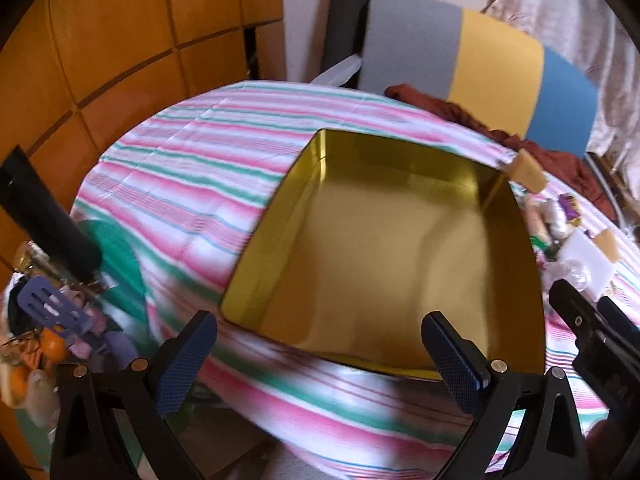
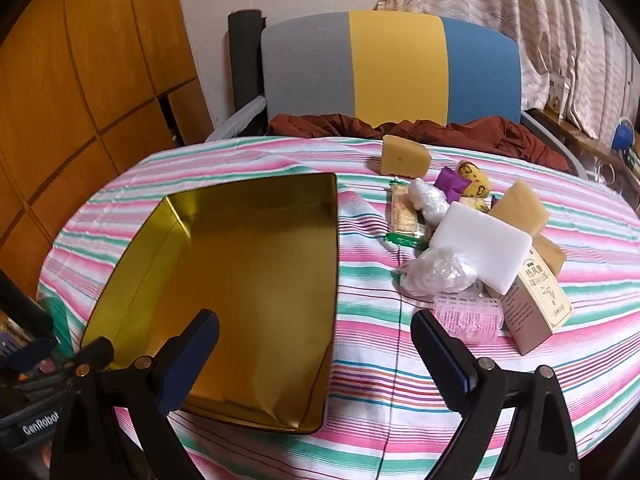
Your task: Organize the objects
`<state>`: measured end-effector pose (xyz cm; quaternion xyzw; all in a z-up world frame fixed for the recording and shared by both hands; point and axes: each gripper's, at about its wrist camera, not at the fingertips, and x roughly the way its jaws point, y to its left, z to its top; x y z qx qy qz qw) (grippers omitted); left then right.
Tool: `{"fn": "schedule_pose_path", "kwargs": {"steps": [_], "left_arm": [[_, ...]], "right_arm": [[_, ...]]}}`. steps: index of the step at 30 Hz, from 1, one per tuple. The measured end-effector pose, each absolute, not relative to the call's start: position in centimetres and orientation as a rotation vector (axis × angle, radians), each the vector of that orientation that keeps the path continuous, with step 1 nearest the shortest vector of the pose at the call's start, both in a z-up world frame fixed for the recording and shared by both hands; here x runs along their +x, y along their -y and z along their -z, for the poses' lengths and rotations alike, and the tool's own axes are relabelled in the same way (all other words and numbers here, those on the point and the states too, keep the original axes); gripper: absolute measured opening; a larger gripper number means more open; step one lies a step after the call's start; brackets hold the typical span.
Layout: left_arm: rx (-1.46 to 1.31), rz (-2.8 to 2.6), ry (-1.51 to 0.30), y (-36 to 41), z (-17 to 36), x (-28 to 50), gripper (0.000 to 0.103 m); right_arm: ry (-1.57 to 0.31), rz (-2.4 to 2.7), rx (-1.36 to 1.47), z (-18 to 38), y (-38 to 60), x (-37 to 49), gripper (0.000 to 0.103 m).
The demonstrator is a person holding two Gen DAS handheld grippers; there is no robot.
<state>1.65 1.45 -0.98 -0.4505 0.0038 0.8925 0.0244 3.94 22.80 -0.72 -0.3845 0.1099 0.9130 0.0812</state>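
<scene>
An empty gold tin box [image 2: 240, 280] lies on the striped tablecloth, left of centre in the right wrist view. My left gripper [image 1: 320, 356] hovers open over the box's near edge [image 1: 360, 364] with nothing between its fingers. My right gripper [image 2: 316, 352] is open too, above the cloth at the box's right rim. To its right lies a heap: a white block [image 2: 484, 248], a pink hair roller [image 2: 468, 316], a tan carton [image 2: 536, 304], clear plastic bags [image 2: 436, 272], yellow sponge wedges [image 2: 404, 156], a spotted yellow toy [image 2: 476, 184] and a green-ended wrapper [image 2: 404, 216].
A grey, yellow and blue chair back [image 2: 392, 68] stands behind the table with dark red cloth [image 2: 440, 128] on its seat. Wooden cabinet doors [image 2: 80, 100] fill the left. A cluttered basket with oranges [image 1: 44, 348] sits low at the left.
</scene>
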Motion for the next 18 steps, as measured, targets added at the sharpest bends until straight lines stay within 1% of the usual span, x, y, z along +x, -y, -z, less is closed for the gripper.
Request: {"fn": "schedule_pose_path", "kwargs": {"steps": [6,9,12,15,18], "left_arm": [[-1.319,-2.634,-0.047,-4.4,1.4,2.8,0.103],[-1.279,-2.53,0.031,-5.6,1.6,3.5,0.103],[-1.237,-2.46,0.079,-7.2,1.5,4.1,0.103],[-1.241,-2.42,0.012,-9.7,1.5,4.6,0.103],[-1.246,-2.375,-0.08,-12.3,1.4,5.3,0.103]], "right_arm": [[-0.36,-2.71,-1.116,1.0,-25.9,5.2,0.099],[-0.413,-2.681,-1.077,1.0,-28.7,6.4,0.098],[-0.407,-2.633,-1.017,0.8,-31.5,7.8,0.098],[-0.378,-2.571,-0.971,1.0,-34.4,9.1,0.098],[-0.396,-2.514,-0.952,1.8,-37.8,9.9,0.095]]}}
